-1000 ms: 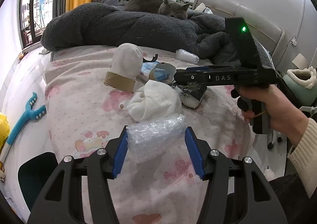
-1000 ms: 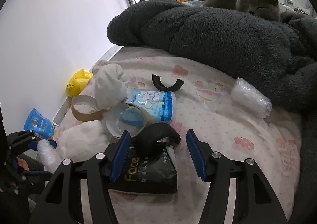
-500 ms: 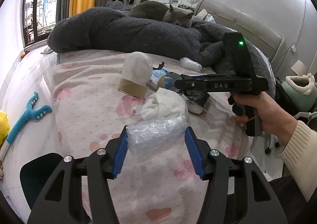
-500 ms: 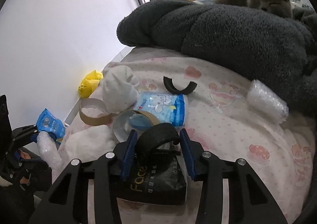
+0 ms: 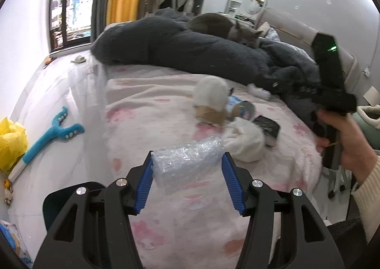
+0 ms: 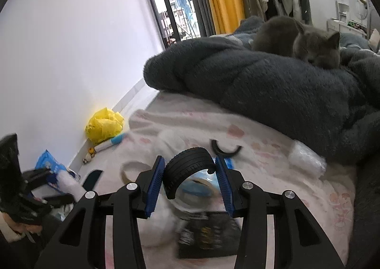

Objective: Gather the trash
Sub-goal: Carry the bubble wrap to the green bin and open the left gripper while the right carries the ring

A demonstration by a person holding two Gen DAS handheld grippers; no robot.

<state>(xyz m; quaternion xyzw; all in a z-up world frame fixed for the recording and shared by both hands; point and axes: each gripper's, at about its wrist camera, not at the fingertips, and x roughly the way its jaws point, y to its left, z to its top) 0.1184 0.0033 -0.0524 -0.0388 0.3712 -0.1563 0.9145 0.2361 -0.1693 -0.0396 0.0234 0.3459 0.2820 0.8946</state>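
The left gripper (image 5: 187,171) is pinching a wad of bubble wrap (image 5: 187,162) crosswise between its blue pads (image 5: 144,181), the grip set on the wad's two ends so the soft plastic is squeezed rather than left to slip; it hangs above the pink bedsheet (image 5: 154,121), clear of the pile. The right gripper (image 6: 190,178) is pressed together on a black tire piece (image 6: 187,169), a ribbed curved strip that arches between the pads, caught by its two flanks so the arch keeps its shape; it too appears lifted off the bed. Both tools being loaded, the step in hand is probably carrying the two pieces off to wherever the trash goes, though no bin can be surely made out. Below and beyond the right gripper lie the things not yet gathered: a black packet (image 6: 206,235), blurred, a blue wipes pack (image 6: 197,188) partly hidden by the tire piece, a tape ring (image 6: 129,170), a white fluffy cloth (image 5: 244,143), a second black curved piece (image 6: 225,149), and another bubble wrap roll (image 6: 306,159) lying against the dark blanket (image 6: 261,83). A grey cat (image 6: 306,43) lies on that blanket, well apart from the trash. On the floor by the wall sits a yellow bag (image 6: 104,126).
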